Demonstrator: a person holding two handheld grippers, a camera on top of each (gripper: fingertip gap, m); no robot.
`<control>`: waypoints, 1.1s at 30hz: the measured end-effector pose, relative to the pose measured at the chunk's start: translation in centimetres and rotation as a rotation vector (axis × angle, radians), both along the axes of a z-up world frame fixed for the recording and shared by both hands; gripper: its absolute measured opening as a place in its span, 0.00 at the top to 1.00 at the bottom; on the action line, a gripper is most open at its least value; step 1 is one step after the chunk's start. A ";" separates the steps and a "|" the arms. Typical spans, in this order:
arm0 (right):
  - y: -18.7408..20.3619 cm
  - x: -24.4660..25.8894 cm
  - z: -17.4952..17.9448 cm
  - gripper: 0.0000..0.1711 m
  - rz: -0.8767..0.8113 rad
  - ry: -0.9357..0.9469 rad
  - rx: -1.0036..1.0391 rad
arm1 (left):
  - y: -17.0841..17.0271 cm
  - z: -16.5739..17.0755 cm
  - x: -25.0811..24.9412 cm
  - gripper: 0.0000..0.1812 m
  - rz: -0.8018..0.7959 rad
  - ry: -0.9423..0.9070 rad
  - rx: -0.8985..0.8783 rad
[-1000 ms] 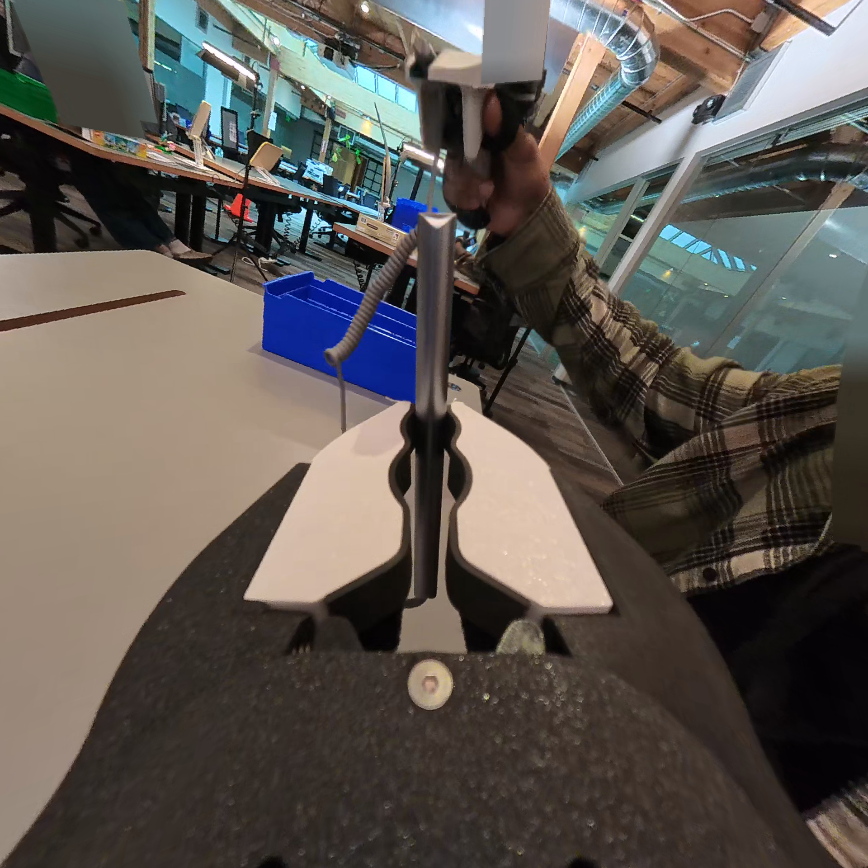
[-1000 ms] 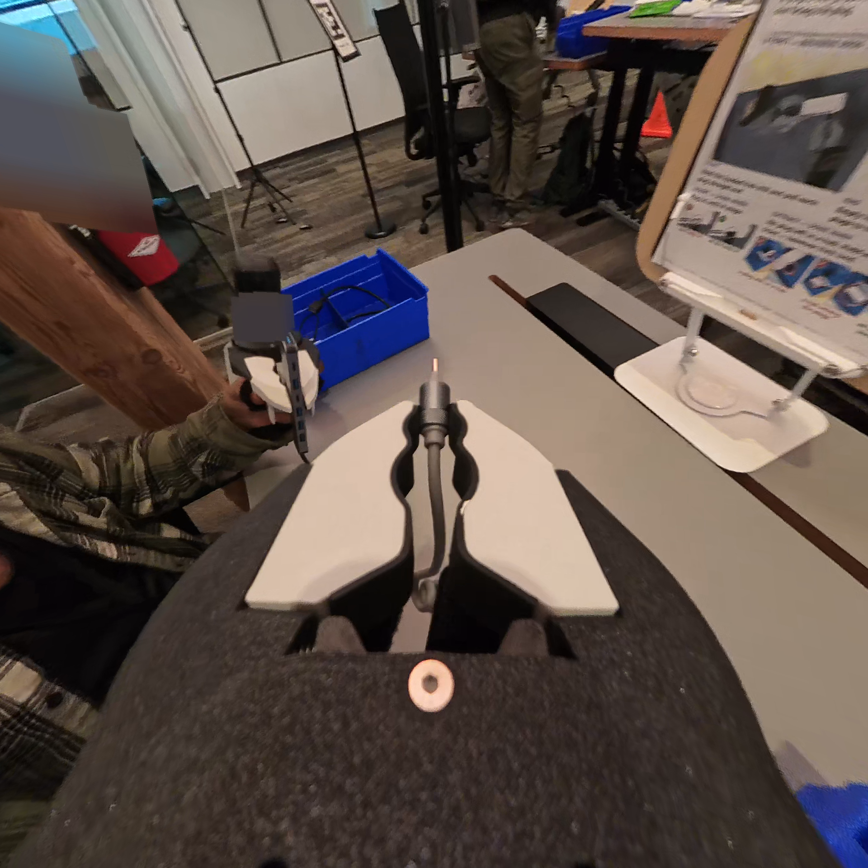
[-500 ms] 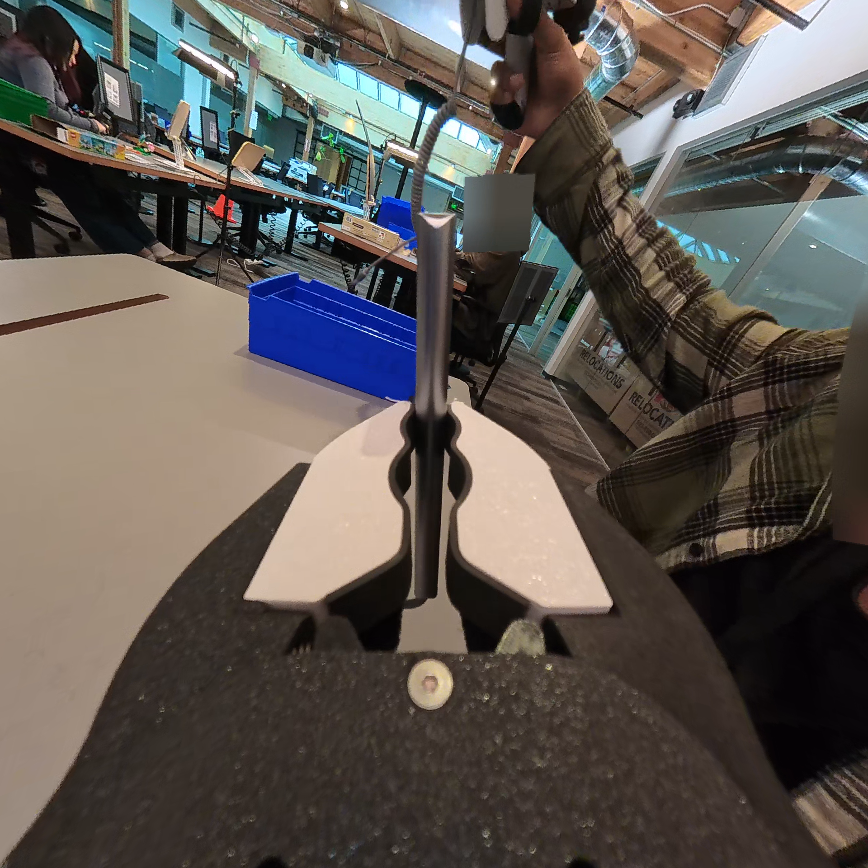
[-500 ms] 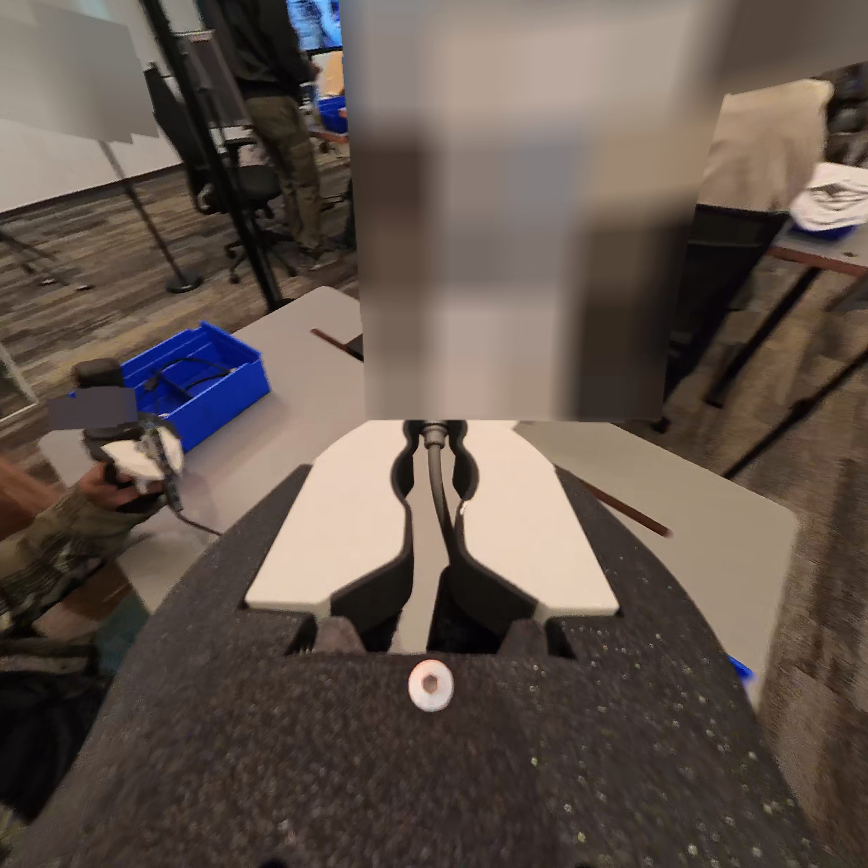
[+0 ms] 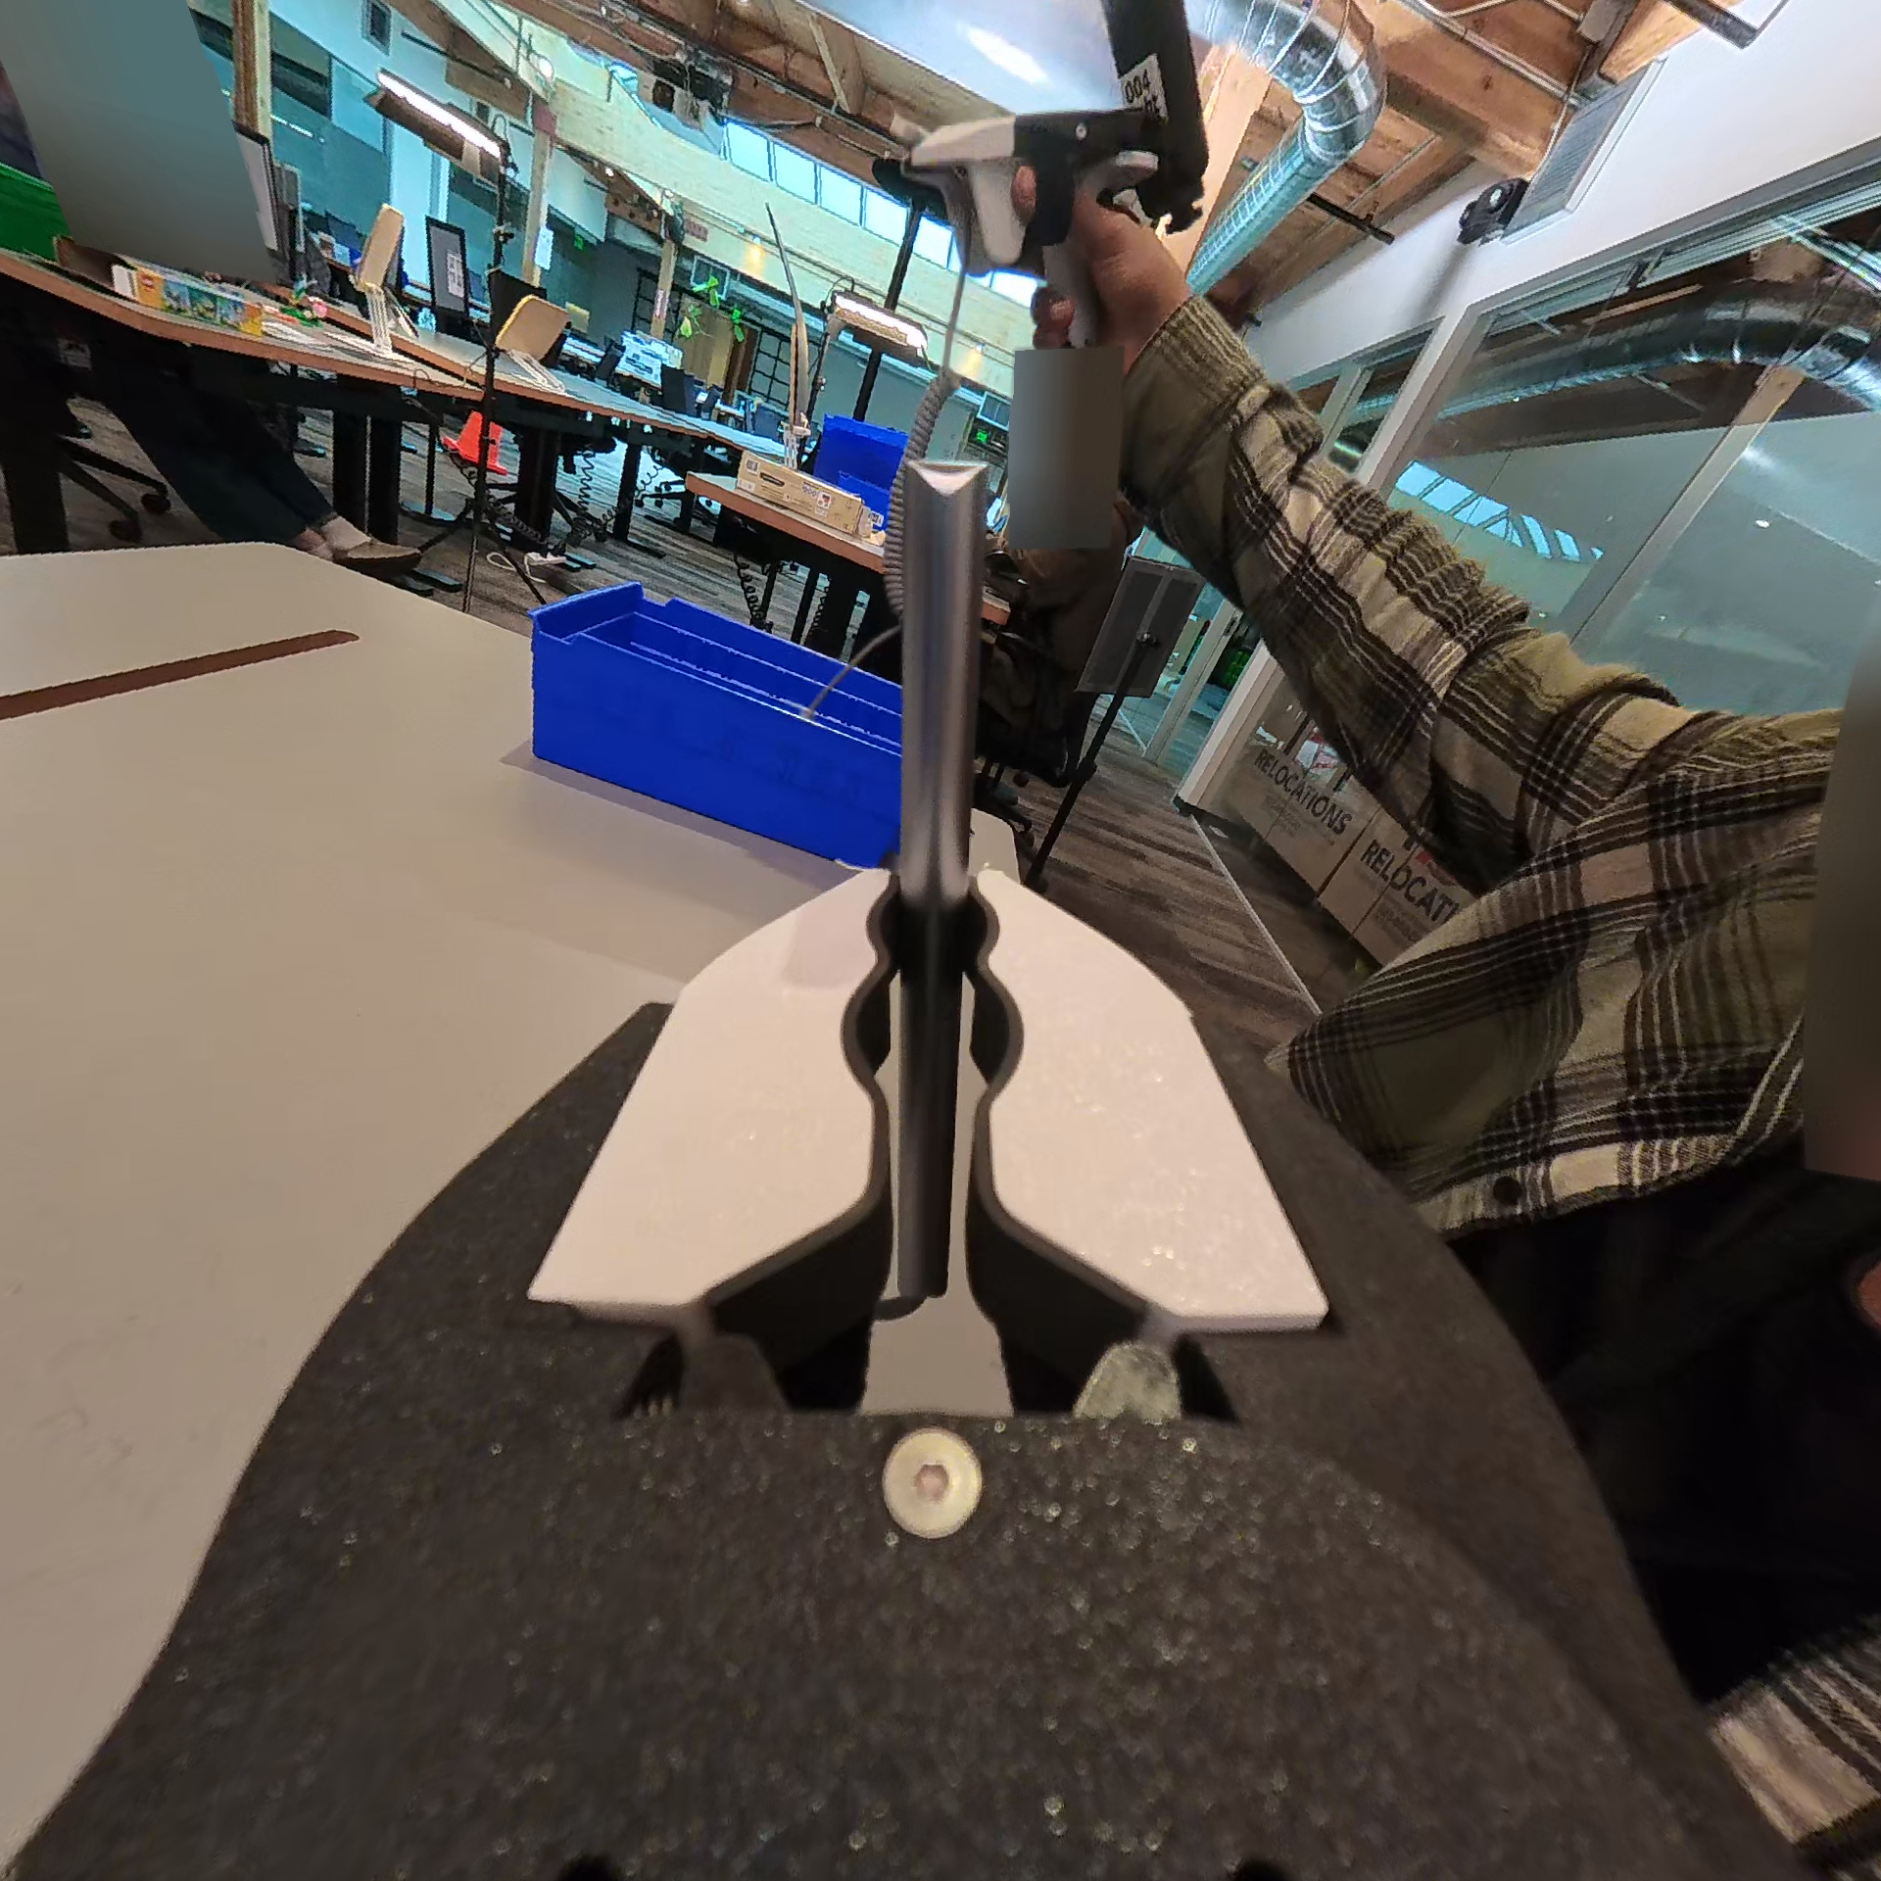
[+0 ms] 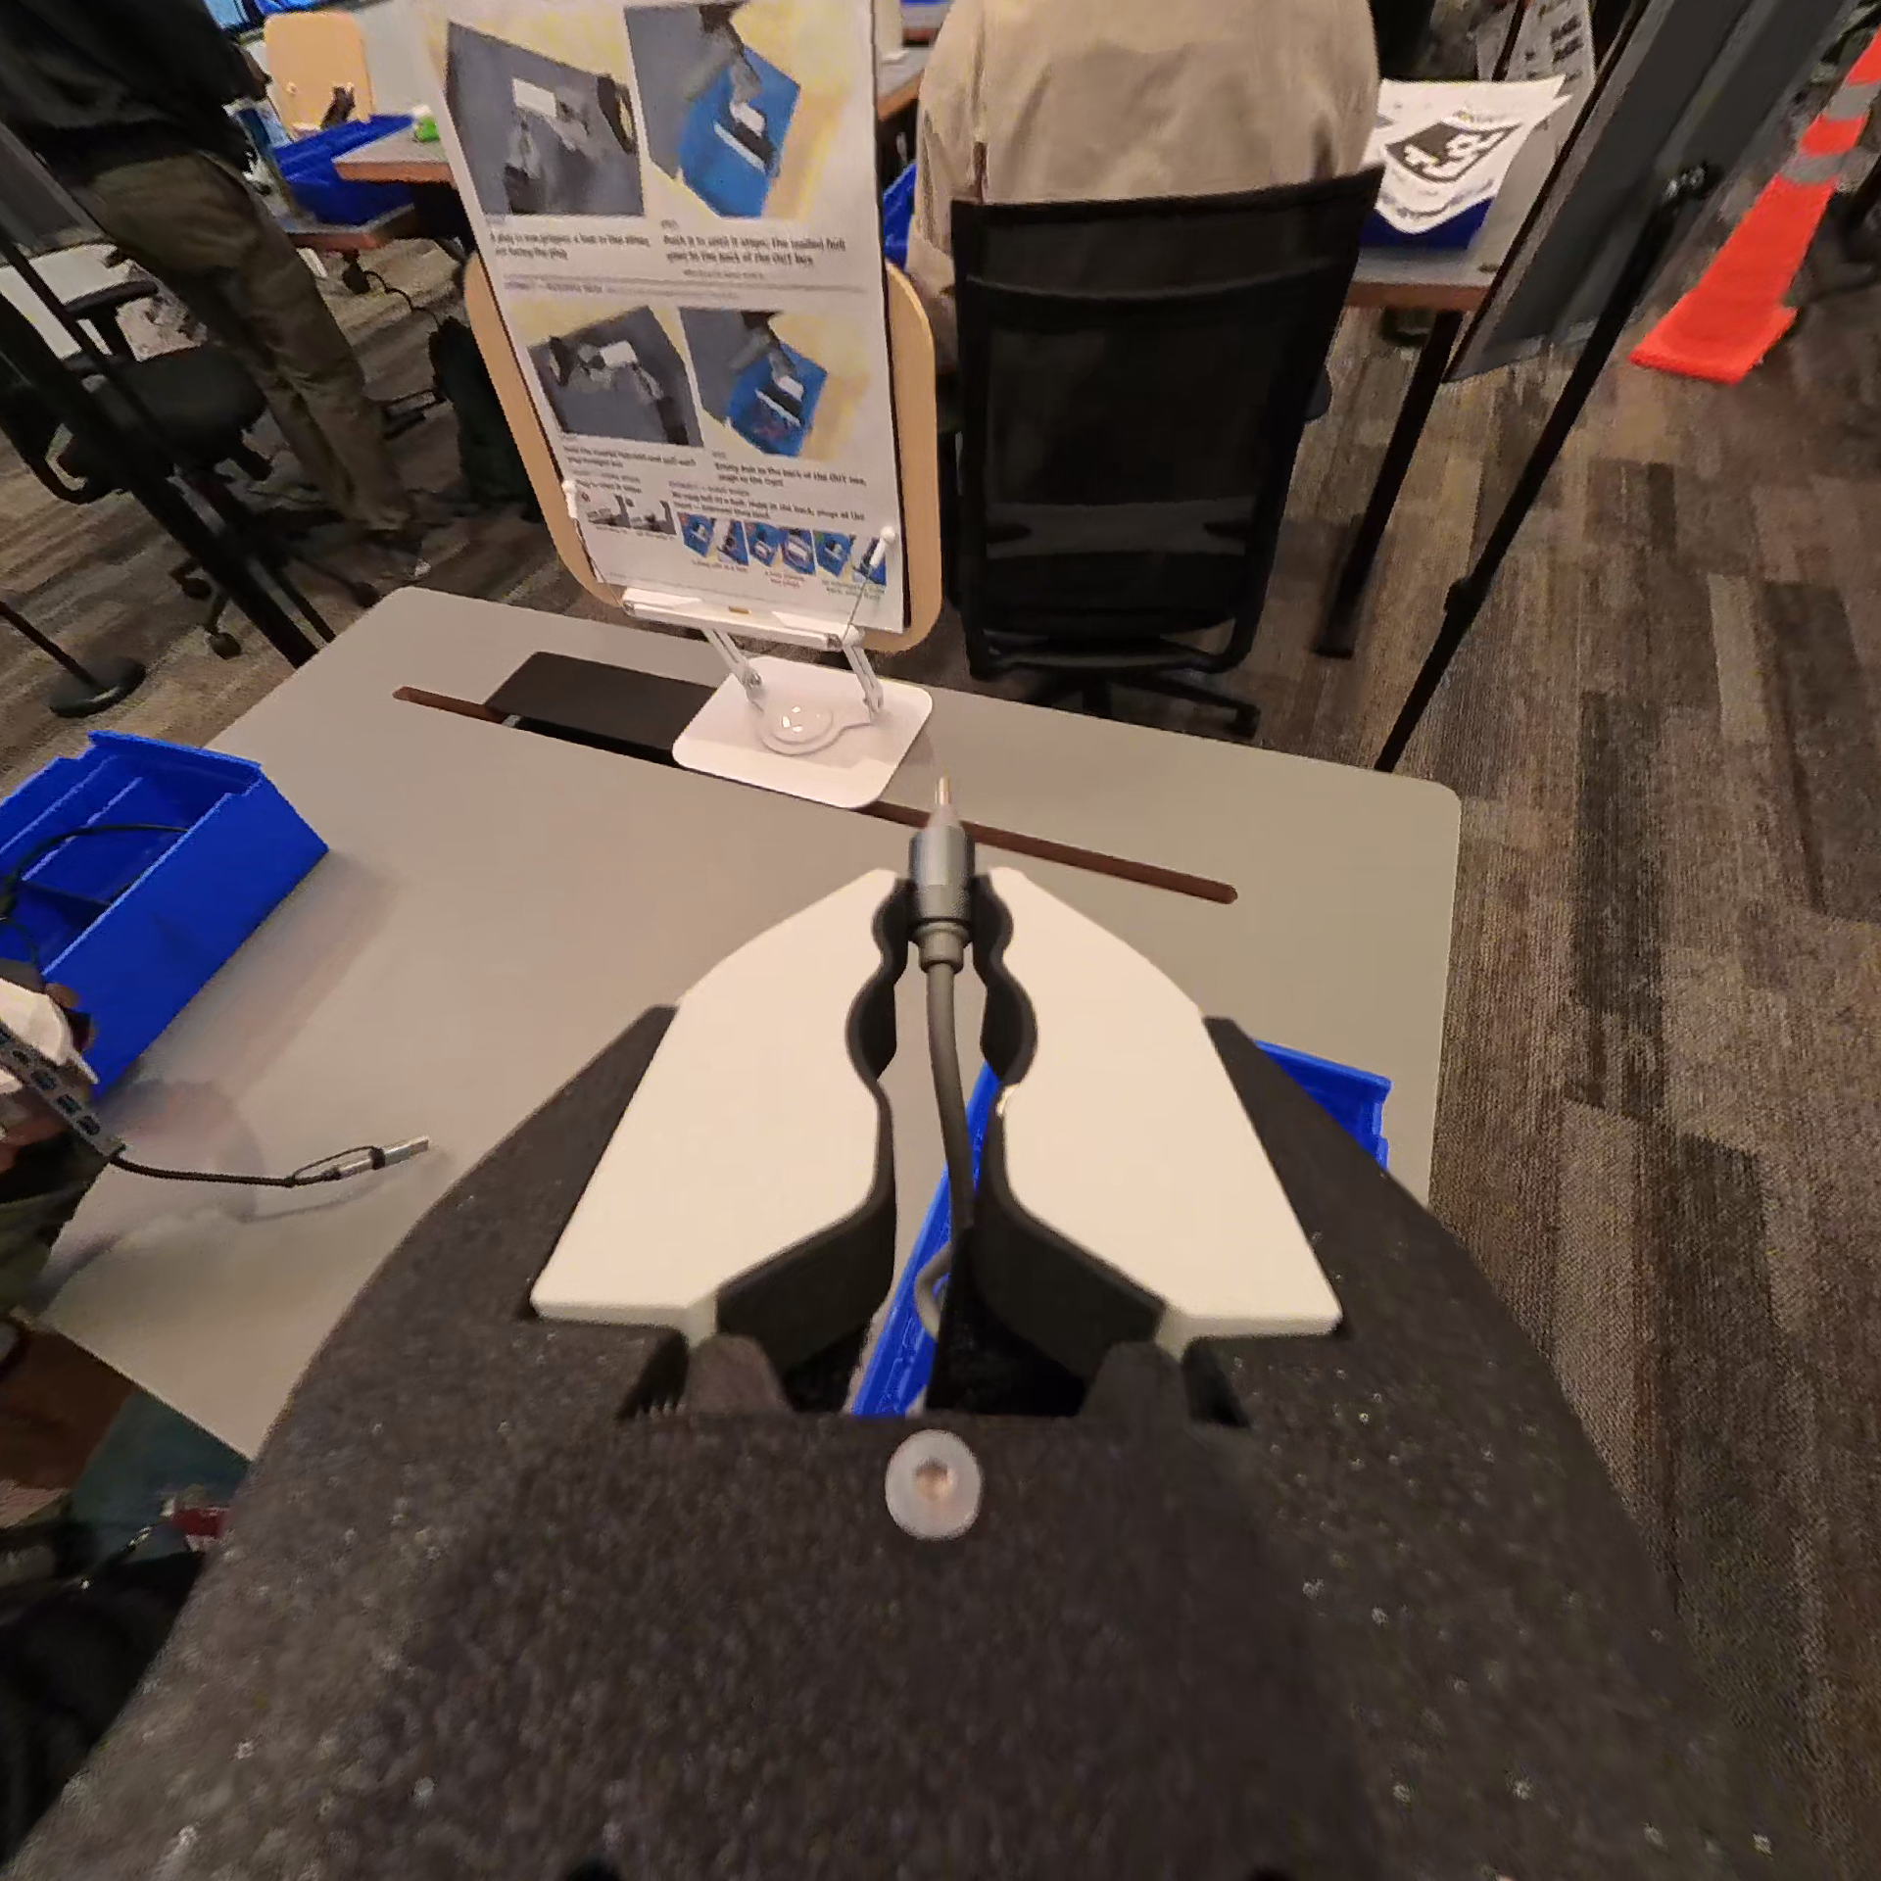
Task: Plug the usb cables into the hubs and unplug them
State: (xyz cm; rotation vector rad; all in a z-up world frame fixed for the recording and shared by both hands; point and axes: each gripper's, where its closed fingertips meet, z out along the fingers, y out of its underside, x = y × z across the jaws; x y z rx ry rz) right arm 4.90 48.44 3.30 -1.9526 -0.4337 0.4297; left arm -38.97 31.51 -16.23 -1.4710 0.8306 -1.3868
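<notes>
Left claw (image 5: 931, 916): closed on a slim grey hub (image 5: 934, 814), gripped edge-on and upright, top end standing clear above the fingertips. Held above the grey surface (image 5: 305, 916), near the blue bin (image 5: 713, 733) at the far edge.

Right claw (image 6: 942, 896): closed on a grey cable (image 6: 949, 1069) just behind its metal plug (image 6: 938, 875), tip pointing forward past the fingertips. Cable running back between the fingers toward the claw's body. Raised high above the surface (image 6: 611, 916), plug apart from the hub; from the left wrist view, seen up near the ceiling in a hand (image 5: 1109, 265) with a plaid sleeve (image 5: 1425, 662), thin coiled lead hanging below it.

Hub's own short cable (image 6: 254, 1176): trailing from the hub at the left border, plug end (image 6: 397, 1152) lying loose on the surface.

Second blue bin (image 6: 1323, 1099): on the surface, directly beneath the right claw, mostly hidden by it.

Instruction sheet on a white stand (image 6: 804, 733): far edge of the surface, beyond the plug tip. Black chair (image 6: 1140, 438) behind the stand.
</notes>
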 end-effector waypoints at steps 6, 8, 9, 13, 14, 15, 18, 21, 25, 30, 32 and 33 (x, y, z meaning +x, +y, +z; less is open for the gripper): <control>-0.3 0.9 -1.2 0.93 -0.016 0.003 -0.026 | -0.2 0.0 0.2 0.95 -0.004 0.008 0.002; -0.4 1.2 -1.2 0.94 -0.022 0.002 -0.028 | -0.2 0.0 0.2 0.95 -0.005 0.011 0.003; -0.5 1.4 -1.3 0.93 -0.027 0.003 -0.029 | -0.2 0.0 0.3 0.95 -0.006 0.012 0.004; -0.5 2.2 -1.7 0.94 -0.049 -0.002 -0.038 | -0.3 0.0 0.3 0.95 -0.008 0.011 0.005; -0.4 2.4 -1.8 0.94 -0.056 -0.006 -0.042 | -0.3 0.0 0.3 0.95 -0.008 0.011 0.006; -0.4 2.7 -2.0 0.94 -0.065 -0.014 -0.046 | -0.3 0.1 0.3 0.95 -0.008 0.011 0.007; -0.3 3.5 -2.7 0.94 -0.088 -0.020 -0.061 | -0.4 0.2 0.2 0.95 -0.005 0.011 0.011; -0.2 4.2 -3.7 0.94 -0.112 -0.023 -0.079 | -0.5 0.3 0.2 0.95 -0.005 0.008 0.013; -0.3 4.8 -5.7 0.94 -0.154 -0.033 -0.121 | -0.5 0.2 0.3 0.95 -0.012 0.011 0.009; -0.3 5.6 -9.4 0.94 -0.236 -0.022 -0.173 | -0.7 0.3 0.4 0.95 -0.015 0.010 0.011; -0.2 5.9 -11.3 0.94 -0.258 -0.007 -0.202 | -0.7 0.3 0.4 0.95 -0.019 0.011 0.010; -0.3 6.0 -12.3 0.94 -0.268 -0.005 -0.227 | -0.8 0.3 0.4 0.95 -0.021 0.011 0.009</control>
